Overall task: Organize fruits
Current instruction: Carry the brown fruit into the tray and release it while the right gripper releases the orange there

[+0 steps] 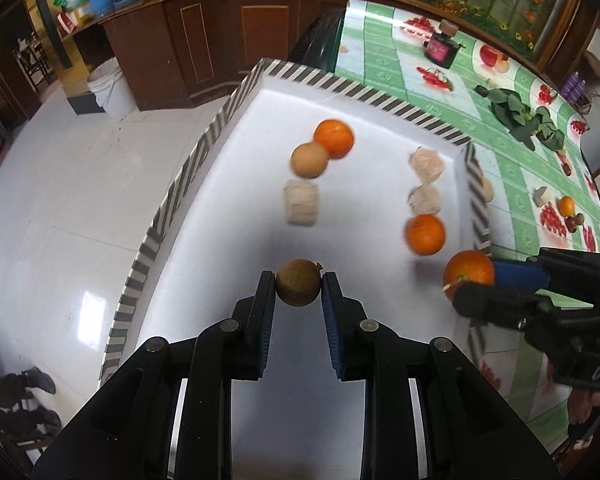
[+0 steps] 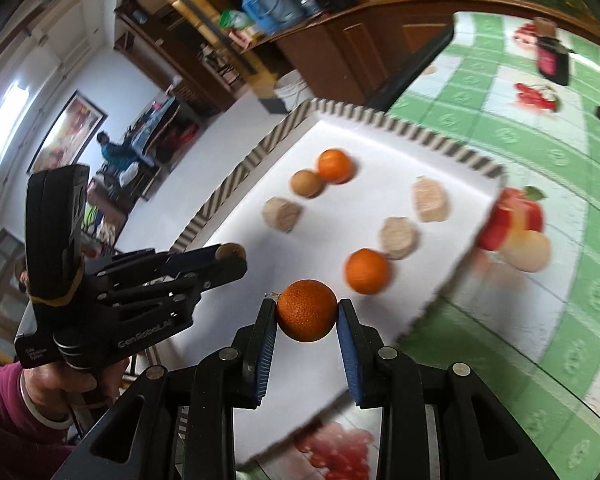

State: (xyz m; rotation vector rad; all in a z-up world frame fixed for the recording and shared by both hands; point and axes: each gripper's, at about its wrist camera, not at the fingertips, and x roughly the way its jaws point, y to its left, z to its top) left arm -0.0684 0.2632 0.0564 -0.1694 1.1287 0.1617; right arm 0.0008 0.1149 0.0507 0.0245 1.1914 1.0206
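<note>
My left gripper [image 1: 299,288] is shut on a small brown round fruit [image 1: 299,289] and holds it above the near part of a white tray with a striped rim [image 1: 204,148]. My right gripper [image 2: 307,311] is shut on an orange [image 2: 307,310] above the tray's near right edge; it also shows in the left wrist view [image 1: 469,274]. On the tray lie two oranges [image 1: 334,138] [image 1: 425,235], a tan round fruit [image 1: 309,160] and three pale beige lumps [image 1: 301,203] [image 1: 427,165] [image 1: 424,199].
The tray [image 2: 404,126] rests on a table with a green fruit-print cloth [image 1: 512,184]. A dark box [image 1: 441,49], green leaves [image 1: 524,118] and small fruits [image 1: 567,206] lie on the cloth. A wooden counter [image 1: 220,36], a white bucket [image 1: 110,88] and tiled floor lie to the left.
</note>
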